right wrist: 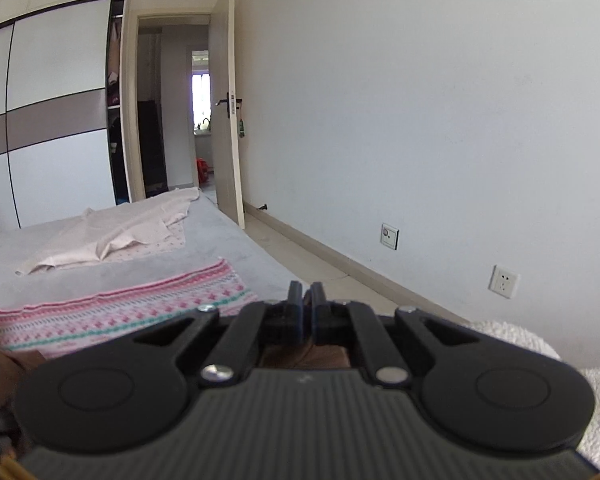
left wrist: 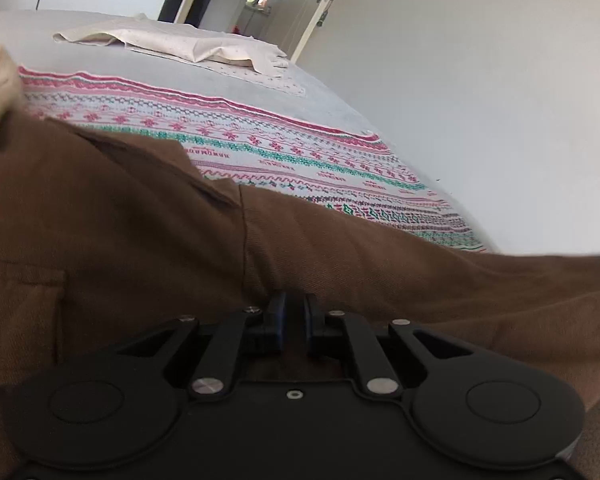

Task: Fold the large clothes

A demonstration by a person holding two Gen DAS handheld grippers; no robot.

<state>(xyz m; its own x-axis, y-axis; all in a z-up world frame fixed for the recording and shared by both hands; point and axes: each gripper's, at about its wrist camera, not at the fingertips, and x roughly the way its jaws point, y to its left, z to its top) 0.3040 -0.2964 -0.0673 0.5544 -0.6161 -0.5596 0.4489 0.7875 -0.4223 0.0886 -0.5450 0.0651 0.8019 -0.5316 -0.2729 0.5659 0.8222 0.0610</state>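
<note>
1. Two grippers are at work on one brown garment (left wrist: pixel 140 240), which lies on the bed, nearest the cameras. The left gripper (left wrist: pixel 294 322) has its fingers pinched together on the brown cloth, near a seam and a pocket flap.
2. The right gripper (right wrist: pixel 307 308) has its fingers drawn close too, with a sliver of brown fabric showing between and below them; it appears to be clamped on an edge of the same garment, lifted above the bed.
3. As a judgement, the fold is at an early stage: the brown garment looks spread and bunched, with no neat crease visible, so most of the folding remains.
4. Just beyond lies a patterned pink-and-green cloth (left wrist: pixel 300 152), flat on the grey bed (left wrist: pixel 260 84), partly under the brown garment.
5. Further on, a cream garment (right wrist: pixel 116 236) lies rumpled and unfolded, probably waiting its turn.
6. A fluffy white textile (right wrist: pixel 516 336) sits at the right edge; it may crowd the folding space.
7. Farthest are the open door (right wrist: pixel 228 120), the wardrobe (right wrist: pixel 52 112) and the wall sockets (right wrist: pixel 503 281), well apart from the work.
</note>
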